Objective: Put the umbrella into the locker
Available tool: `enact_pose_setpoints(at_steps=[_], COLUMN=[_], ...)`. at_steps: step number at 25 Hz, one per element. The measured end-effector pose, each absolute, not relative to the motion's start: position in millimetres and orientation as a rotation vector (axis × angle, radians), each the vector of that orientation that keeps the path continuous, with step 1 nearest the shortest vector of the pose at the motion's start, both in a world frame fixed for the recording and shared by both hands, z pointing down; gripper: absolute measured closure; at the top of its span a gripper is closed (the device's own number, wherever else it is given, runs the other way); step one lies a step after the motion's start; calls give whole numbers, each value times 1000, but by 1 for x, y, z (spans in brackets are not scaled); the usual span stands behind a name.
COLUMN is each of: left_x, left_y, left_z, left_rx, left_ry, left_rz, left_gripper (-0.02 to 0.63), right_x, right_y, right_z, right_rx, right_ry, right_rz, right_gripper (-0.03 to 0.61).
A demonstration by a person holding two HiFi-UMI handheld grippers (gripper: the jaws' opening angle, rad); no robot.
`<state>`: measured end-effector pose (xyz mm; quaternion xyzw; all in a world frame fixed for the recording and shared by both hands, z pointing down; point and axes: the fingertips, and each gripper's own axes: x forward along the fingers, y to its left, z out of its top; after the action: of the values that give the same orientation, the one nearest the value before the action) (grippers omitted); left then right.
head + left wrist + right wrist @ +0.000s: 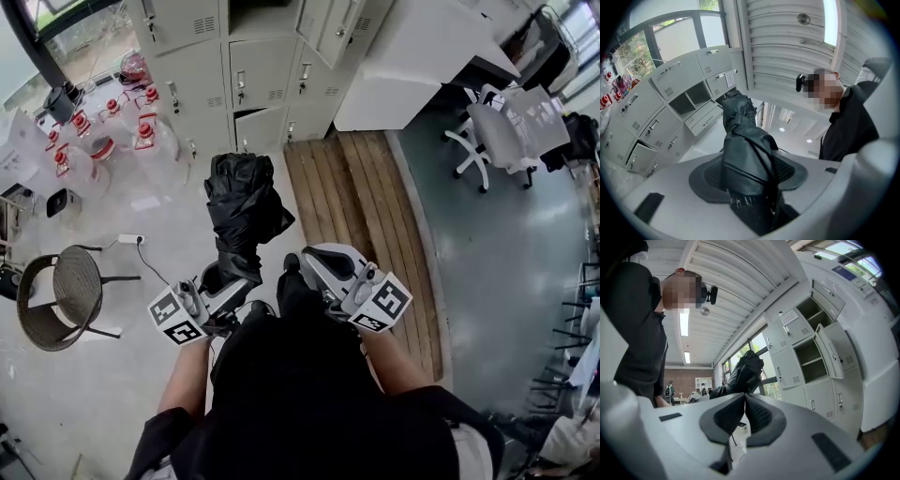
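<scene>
Surroundings: grey lockers stand ahead of me; the right gripper view shows two compartments open, a door swung aside.
Floor ahead: a wooden platform runs from the lockers' foot toward me, right of the umbrella.
Left side: wicker chair, a power strip with its cable, and red-capped water jugs near the lockers' left end.
Right side: white office chair, well apart.
Umbrella: black, folded, cloth bunched and loosely wrapped; metal rib ends show at the jaws.
Where: off the floor, in my left gripper, whose jaws clamp its near end.
Axis: long axis runs away from me toward the lockers, bulky free end leading and raised.
Right gripper: pads pressed together, nothing between, beside the left.
</scene>
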<state>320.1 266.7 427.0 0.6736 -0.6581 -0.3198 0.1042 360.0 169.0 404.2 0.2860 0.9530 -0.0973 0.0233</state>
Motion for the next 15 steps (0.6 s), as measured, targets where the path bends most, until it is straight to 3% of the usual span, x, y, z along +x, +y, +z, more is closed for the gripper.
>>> enact_pose_setpoints(at_steps=[15], left_x=[192], left_y=[229], left_z=[401], left_rx=[1825], left_ry=[-2143], left_rz=[-916], left_gripper=[362], right_x=[196], right_y=[108], right_z=[381], right_rx=[1085], right_ry=[2854], right_rz=[-336], right_gripper=[565])
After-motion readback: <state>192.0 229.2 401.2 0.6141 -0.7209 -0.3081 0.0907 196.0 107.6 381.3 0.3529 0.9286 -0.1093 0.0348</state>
